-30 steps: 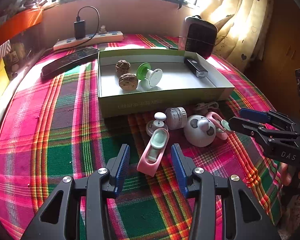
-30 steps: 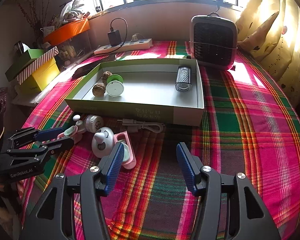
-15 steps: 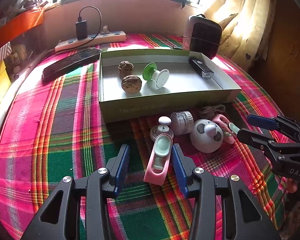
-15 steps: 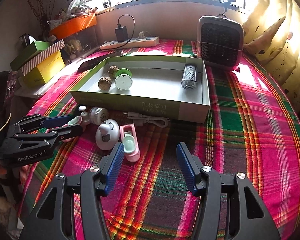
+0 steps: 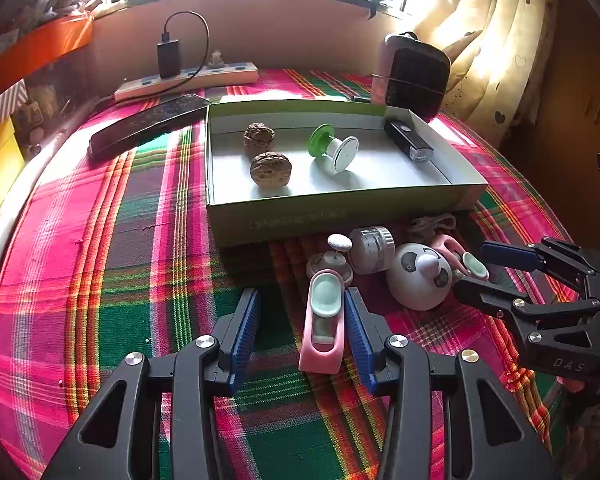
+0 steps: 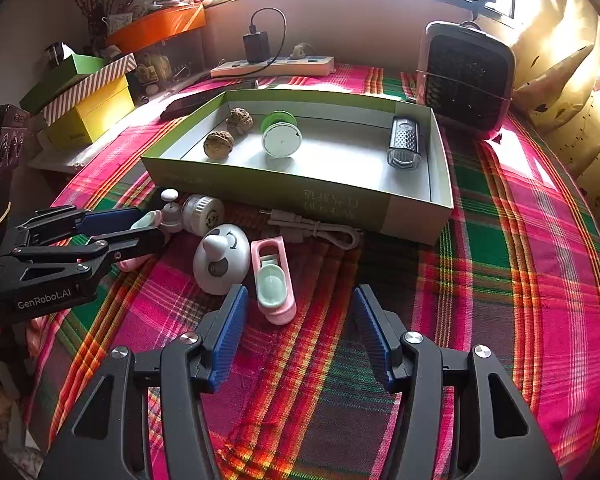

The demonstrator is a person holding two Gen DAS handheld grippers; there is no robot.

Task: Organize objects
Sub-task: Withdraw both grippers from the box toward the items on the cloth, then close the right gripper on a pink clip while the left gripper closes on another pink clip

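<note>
Pickup step: my left gripper stood open, straddling pink toy toilet; right gripper open, empty. Next needed squeeze, lift toward box at 12 o'clock.

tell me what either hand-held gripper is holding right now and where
Nothing. The left hand-held gripper straddles a pink clip, touching one side only. The right hand-held gripper is open over bare cloth.

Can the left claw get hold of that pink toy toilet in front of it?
Probably yes. The left claw is open with the pink toy toilet already between its fingers, lying against the right-hand finger, and nothing blocks the other side.
</note>
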